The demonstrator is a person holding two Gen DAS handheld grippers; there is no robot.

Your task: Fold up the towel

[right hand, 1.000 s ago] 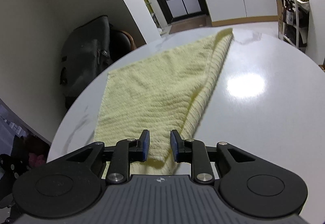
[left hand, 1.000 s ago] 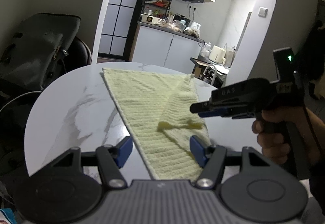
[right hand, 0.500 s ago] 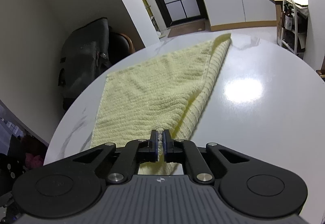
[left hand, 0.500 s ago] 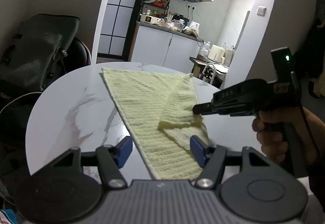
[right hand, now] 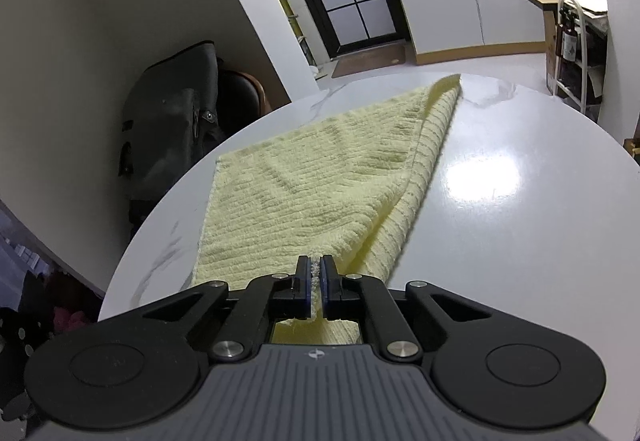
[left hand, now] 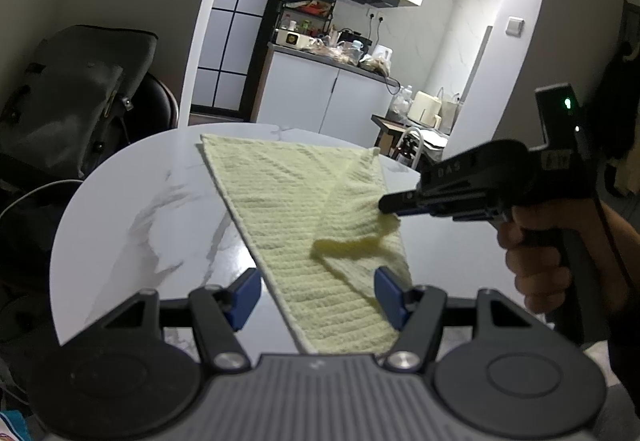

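Your right gripper (right hand: 316,291) pinches the towel (right hand: 320,193) edge on the round table (right hand: 500,241); left gripper (left hand: 316,295) gapes wide, empty. Lift unevenly and that thin pinch may slip.

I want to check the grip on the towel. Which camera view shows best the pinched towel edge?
The right wrist view: the right gripper is shut on the towel edge, seen close. The left wrist view shows that pinch from the side, smaller.
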